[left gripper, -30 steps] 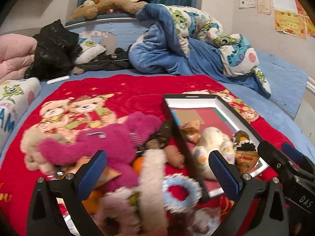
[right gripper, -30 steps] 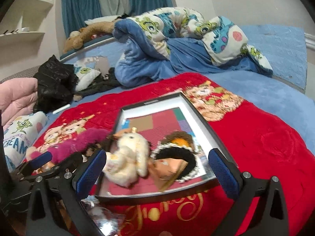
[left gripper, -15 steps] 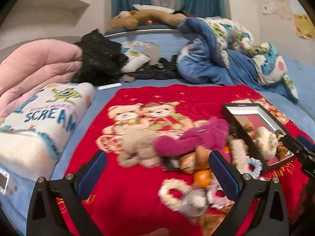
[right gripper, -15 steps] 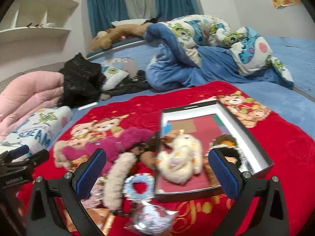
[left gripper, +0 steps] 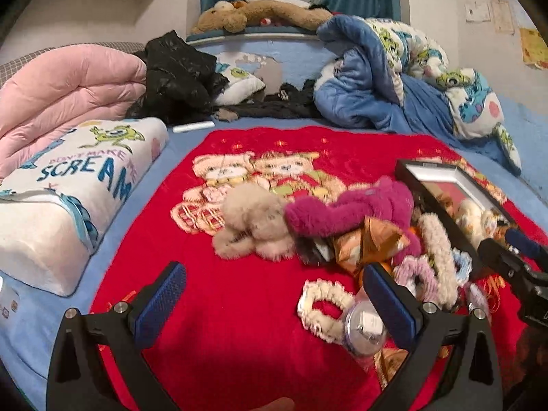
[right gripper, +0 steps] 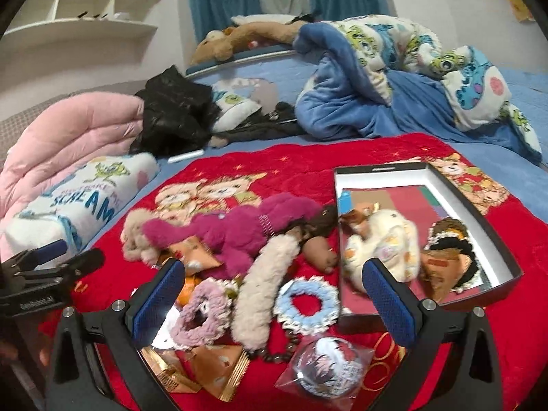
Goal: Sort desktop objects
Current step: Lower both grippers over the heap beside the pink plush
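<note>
A pile of small things lies on a red blanket: a magenta plush toy, a beige plush, a cream fluffy band, a blue scrunchie, a pink scrunchie, a bagged round badge and orange packets. A black tray to the right holds a cream plush and other pieces. My right gripper is open and empty above the scrunchies. My left gripper is open and empty over bare blanket left of the pile.
A white "SCREAM" pillow and a pink duvet lie at the left. A black jacket and a blue rumpled blanket lie behind. A brown plush dog rests on the headboard ledge.
Both grippers have pulled back and swung left from the tray. The whole pile of toys now shows in both views. Both stay open and empty.
</note>
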`<state>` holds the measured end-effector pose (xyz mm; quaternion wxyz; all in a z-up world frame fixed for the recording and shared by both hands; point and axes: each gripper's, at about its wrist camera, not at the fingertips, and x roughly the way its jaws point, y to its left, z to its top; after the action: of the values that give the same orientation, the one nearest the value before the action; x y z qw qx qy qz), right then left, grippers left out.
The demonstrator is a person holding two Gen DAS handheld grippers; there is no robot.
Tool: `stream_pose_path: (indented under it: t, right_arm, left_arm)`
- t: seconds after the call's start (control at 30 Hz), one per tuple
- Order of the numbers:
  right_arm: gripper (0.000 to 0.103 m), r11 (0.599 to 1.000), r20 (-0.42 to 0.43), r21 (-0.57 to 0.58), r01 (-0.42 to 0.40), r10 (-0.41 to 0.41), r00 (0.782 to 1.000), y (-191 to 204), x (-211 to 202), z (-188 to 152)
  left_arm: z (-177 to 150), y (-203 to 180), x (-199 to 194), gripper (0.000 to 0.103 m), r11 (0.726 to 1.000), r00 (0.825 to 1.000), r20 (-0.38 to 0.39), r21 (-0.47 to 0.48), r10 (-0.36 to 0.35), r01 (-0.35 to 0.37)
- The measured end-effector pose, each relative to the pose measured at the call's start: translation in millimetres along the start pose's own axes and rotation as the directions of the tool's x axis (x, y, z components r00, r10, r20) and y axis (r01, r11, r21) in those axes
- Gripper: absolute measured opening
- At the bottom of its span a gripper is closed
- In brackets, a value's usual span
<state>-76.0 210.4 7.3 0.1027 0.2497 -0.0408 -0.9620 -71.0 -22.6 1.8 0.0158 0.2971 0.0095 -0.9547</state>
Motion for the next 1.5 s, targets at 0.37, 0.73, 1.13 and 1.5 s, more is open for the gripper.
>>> stream_pose_path:
  t: [0.37,0.73,1.13,1.5]
  right_arm:
    - [0.09,0.998,-0.103,0.011,-0.065,0.066,0.992,4,23,-11]
    - [0.054,0.989,-0.189,-0.008,-0.151,0.146,0.971,18,41,-24]
    - [0.045,0.98,-0.18,0.013,-0.2,0.199,0.963,20,36,-20]
    - [0.042,0.975,-0.243,-0.03,-0.22,0.206,0.948,32,45,-27]
  left_arm:
    - [-24,-9,28,0.103,0.999,0.996,-0.087,0.04,0.0,0.004]
    - [-37,-26,36,0.103,0.996,0.99,-0.134,0.083,-0.033,0.044]
    - [-47,-37,49,0.103,0.989,0.979,-0.196,0.12,-0.063,0.088]
    - [-49,-24,60,0.103,0.991,0.961,-0.247,0.013,-0.127,0.135]
